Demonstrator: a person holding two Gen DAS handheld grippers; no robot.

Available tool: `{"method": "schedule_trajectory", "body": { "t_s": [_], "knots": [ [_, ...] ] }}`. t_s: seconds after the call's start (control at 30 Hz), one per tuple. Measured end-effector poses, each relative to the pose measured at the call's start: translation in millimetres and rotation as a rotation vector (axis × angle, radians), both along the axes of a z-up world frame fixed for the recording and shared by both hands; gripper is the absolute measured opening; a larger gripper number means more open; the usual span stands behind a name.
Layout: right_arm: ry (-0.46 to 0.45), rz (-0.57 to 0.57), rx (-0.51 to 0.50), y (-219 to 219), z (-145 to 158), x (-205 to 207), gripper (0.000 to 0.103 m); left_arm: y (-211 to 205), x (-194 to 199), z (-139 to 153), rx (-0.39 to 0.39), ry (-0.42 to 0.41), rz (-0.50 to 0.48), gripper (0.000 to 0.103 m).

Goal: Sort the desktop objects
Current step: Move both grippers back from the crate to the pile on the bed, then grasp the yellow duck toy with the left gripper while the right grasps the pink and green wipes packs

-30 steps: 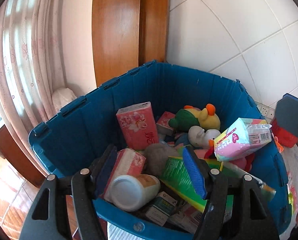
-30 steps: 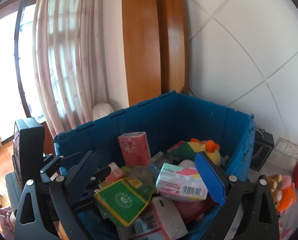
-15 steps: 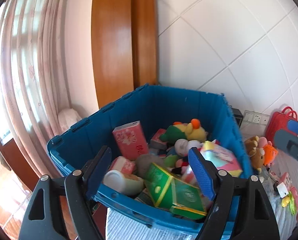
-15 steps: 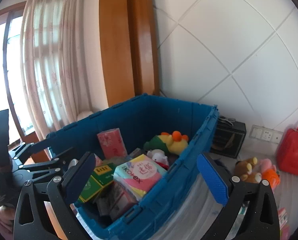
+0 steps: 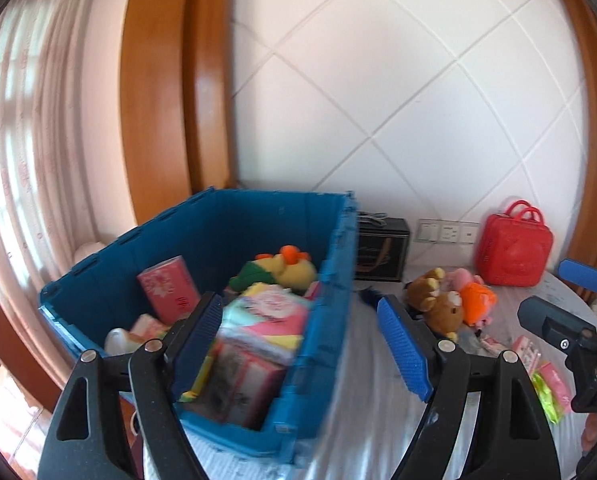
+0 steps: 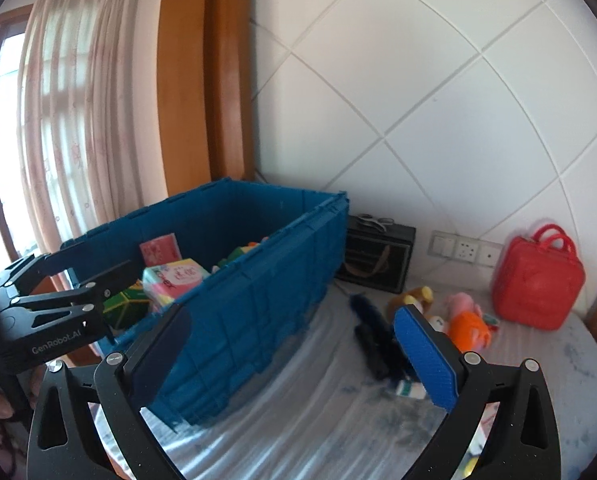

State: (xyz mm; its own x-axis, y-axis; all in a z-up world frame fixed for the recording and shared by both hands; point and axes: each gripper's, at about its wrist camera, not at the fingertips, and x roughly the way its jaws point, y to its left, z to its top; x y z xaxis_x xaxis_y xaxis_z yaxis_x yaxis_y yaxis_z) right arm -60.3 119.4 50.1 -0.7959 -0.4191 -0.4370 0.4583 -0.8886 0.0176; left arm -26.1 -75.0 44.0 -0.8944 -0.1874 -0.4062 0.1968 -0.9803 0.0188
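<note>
one blue crate [image 5: 330, 300], one red bag [image 5: 514, 254], two grippers [image 5: 298, 344] [image 6: 294, 352].

Bright daylight enters through the curtain [image 5: 22, 168] at left; fisheye bending warps the edges, and motion blur smears the crate [image 5: 322, 344].

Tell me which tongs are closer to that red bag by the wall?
Right, as far as I can judge. The right tongs hang over the table past the blue crate, nearer the red bag. The left tongs straddle the crate's wall, farther away.
</note>
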Motion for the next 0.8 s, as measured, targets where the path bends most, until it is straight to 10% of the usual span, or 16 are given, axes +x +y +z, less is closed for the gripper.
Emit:
{"method": "schedule_trajectory", "body": {
  "t_s": [0.8],
  "knots": [
    [-0.352, -0.570, 0.065, 327.4, -135.8, -3.1, 0.103, 276.8, -78.7, -130.8, 0.046, -0.352, -0.481, 0.080]
  ]
}}
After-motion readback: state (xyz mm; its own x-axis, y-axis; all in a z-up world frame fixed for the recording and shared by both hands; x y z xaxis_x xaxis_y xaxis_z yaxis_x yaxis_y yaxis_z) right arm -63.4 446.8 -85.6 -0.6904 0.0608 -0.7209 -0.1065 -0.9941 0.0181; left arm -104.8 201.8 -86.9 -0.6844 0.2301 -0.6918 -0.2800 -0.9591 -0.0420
